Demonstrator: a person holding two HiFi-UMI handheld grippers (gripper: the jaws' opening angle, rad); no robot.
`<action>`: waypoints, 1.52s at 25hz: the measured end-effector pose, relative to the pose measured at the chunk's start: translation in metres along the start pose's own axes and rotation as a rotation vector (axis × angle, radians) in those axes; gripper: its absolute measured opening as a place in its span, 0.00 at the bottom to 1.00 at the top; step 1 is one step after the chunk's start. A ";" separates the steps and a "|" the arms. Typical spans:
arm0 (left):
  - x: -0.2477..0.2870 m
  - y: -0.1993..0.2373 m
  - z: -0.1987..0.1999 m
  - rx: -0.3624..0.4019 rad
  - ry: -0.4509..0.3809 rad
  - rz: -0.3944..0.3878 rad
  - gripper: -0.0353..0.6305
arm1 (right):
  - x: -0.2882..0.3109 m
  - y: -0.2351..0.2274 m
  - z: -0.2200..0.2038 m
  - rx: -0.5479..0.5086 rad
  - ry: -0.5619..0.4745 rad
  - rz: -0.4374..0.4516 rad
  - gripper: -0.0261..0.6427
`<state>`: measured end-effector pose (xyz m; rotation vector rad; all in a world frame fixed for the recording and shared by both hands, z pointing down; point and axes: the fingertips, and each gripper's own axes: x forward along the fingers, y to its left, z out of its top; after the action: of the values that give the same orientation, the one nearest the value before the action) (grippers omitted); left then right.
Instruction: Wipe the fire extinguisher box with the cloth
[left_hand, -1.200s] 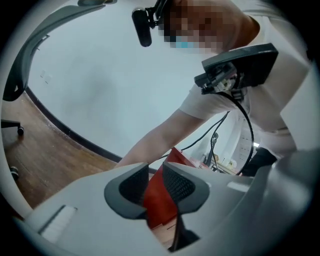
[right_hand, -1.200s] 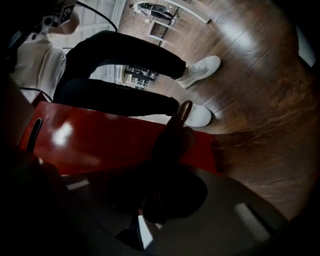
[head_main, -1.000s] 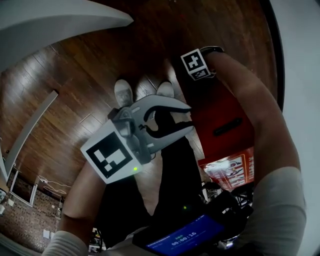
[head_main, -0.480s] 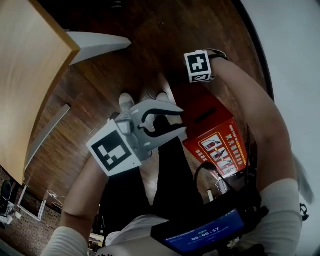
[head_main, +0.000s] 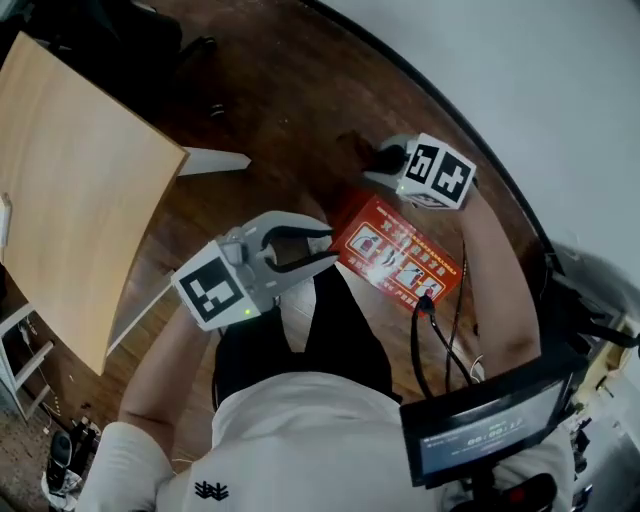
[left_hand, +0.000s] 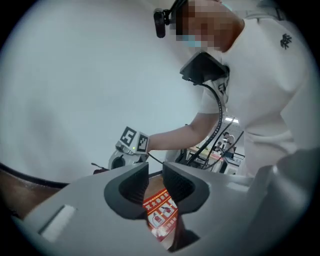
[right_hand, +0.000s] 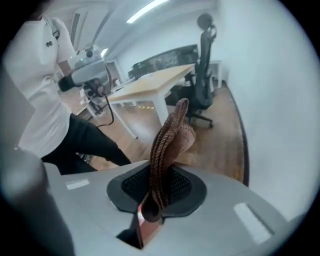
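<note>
your right gripper (right_hand: 160, 189) is clamped on the brown cloth (right_hand: 168, 142), which sticks up folded from between its jaws. in the head view this gripper hovers at the 12 o'clock end of the red fire extinguisher box (head_main: 400, 255). the box sits on the wood floor (head_main: 280, 100) near the white wall (head_main: 520, 80), just at 3 o'clock of your left gripper (head_main: 328, 246). the left jaws stand a little apart with nothing between them, and the box's printed face shows through the gap. the wooden table (head_main: 70, 190) is at 9 o'clock.
</note>
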<state>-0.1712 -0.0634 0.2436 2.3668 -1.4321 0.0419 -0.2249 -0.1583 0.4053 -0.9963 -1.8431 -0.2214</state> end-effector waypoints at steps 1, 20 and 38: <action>0.003 -0.012 0.014 0.026 0.006 -0.023 0.17 | -0.027 0.014 -0.004 0.043 -0.047 -0.062 0.13; -0.152 -0.274 0.004 0.131 -0.017 -0.267 0.15 | -0.095 0.476 0.010 0.795 -0.718 -0.875 0.13; -0.192 -0.468 -0.032 0.205 0.005 -0.335 0.15 | -0.126 0.710 0.025 0.658 -0.760 -1.047 0.13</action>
<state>0.1439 0.3035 0.0929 2.7419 -1.0540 0.1111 0.2877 0.2461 0.0993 0.4889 -2.7180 0.1877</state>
